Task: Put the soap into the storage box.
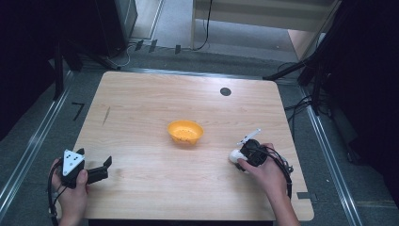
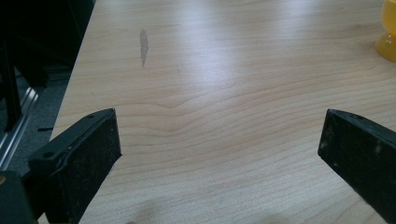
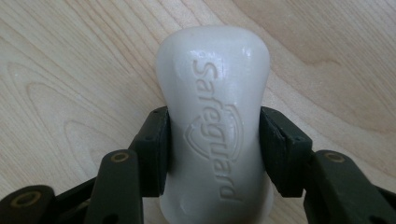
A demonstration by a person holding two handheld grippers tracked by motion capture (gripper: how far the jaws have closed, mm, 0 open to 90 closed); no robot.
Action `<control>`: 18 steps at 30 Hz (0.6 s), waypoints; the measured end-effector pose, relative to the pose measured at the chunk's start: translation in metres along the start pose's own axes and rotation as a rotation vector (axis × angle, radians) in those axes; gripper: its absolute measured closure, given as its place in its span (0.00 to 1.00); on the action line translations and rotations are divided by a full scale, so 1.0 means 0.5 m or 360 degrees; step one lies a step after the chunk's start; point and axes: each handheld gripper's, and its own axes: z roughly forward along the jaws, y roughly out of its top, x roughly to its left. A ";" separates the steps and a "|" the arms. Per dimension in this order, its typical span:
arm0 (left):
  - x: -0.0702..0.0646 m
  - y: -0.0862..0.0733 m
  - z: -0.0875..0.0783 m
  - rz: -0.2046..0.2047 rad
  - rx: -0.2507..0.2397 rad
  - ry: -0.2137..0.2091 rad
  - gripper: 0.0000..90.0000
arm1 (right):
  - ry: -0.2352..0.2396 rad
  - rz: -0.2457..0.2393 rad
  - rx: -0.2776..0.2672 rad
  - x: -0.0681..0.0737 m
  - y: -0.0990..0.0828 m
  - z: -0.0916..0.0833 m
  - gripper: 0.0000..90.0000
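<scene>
Right gripper (image 3: 212, 149) clamps a white soap bar (image 3: 215, 126) at the desk's (image 1: 141, 108) four o'clock; left gripper (image 2: 219, 154) fingers gape wide, empty, at eight o'clock.

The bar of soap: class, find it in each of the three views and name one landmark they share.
High view: bar of soap right of centre, at the right gripper.
Left gripper view: not in it.
Right gripper view: centre, between the fingers.
Shared landmark: the wooden table.
</scene>
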 end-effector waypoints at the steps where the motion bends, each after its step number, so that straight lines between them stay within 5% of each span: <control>1: 0.000 0.000 0.000 -0.0001 0.0001 0.0001 0.00 | -0.0001 -0.0007 0.0001 -0.001 0.000 0.000 0.54; 18: -0.005 -0.001 -0.002 0.0042 -0.0015 0.0008 0.00 | -0.0004 -0.0145 -0.0052 -0.011 0.032 -0.028 0.55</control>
